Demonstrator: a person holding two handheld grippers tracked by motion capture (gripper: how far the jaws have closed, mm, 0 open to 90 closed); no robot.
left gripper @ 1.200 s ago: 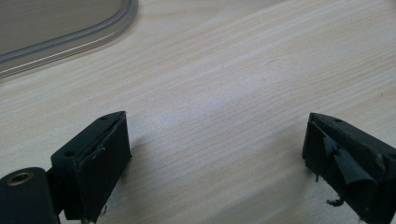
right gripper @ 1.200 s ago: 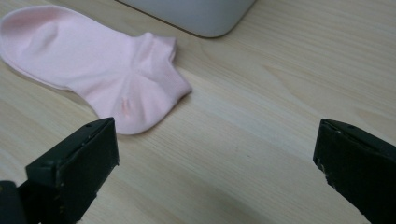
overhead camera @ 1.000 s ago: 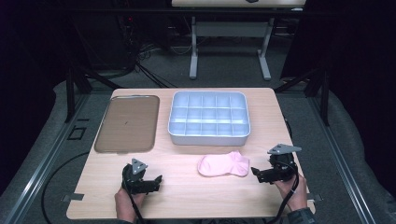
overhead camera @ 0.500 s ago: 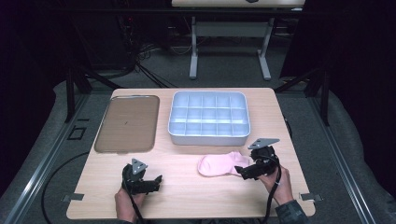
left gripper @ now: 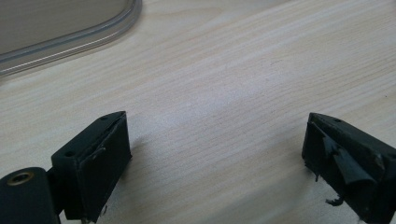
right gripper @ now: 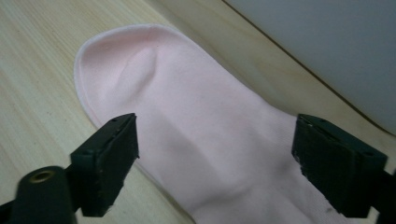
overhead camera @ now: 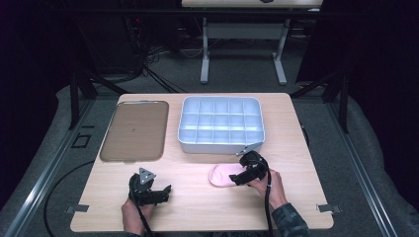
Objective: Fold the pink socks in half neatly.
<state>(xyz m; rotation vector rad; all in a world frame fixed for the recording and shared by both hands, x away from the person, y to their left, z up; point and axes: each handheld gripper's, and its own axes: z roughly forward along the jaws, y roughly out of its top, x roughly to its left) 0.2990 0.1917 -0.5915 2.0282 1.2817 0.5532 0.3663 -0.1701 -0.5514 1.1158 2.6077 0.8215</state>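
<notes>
Straddling pink sock, right gripper closing

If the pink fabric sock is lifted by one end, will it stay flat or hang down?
The pink fabric sock probably hangs limp: it lies flat with soft creases on the wooden table. It looks thin, so likely very light. Pushed, it would probably bunch up rather than slide.

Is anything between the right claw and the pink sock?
Nothing visible. The right claw is over the sock, one jaw at each side, pads not yet pressing; its jaws have just been closing.
</notes>
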